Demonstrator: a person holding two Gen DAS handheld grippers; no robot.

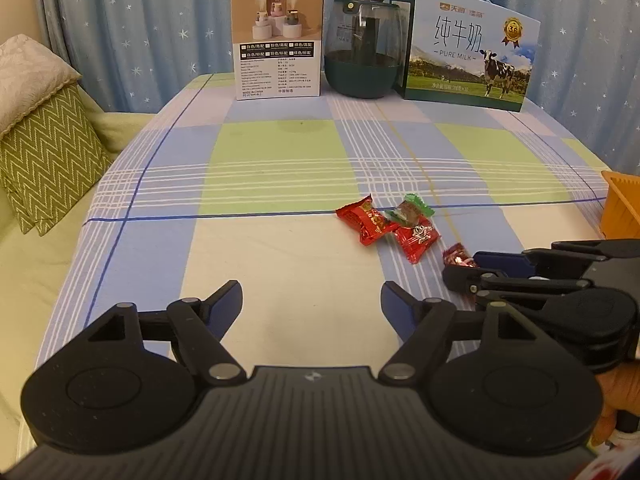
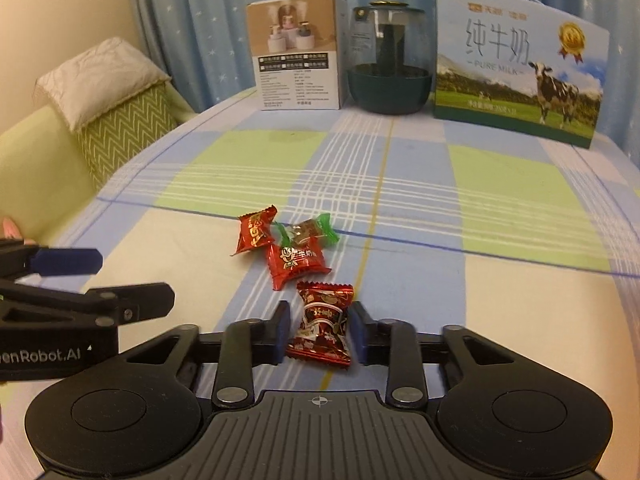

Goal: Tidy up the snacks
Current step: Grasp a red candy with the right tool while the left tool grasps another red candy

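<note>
The right gripper (image 2: 320, 330) is pinching a dark red candy (image 2: 322, 326) across its crinkly middle; it is light, slippery and crushable. It is lying on the desk (image 2: 500, 320), at six o'clock from three others. The left gripper (image 1: 312, 304) is gaping, empty.

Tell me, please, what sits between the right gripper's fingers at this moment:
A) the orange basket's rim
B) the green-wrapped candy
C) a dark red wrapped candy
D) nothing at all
C: in the right wrist view the right gripper has its fingers closed against both sides of the dark red wrapped candy, while the green-wrapped candy lies farther off on the tablecloth.
</note>
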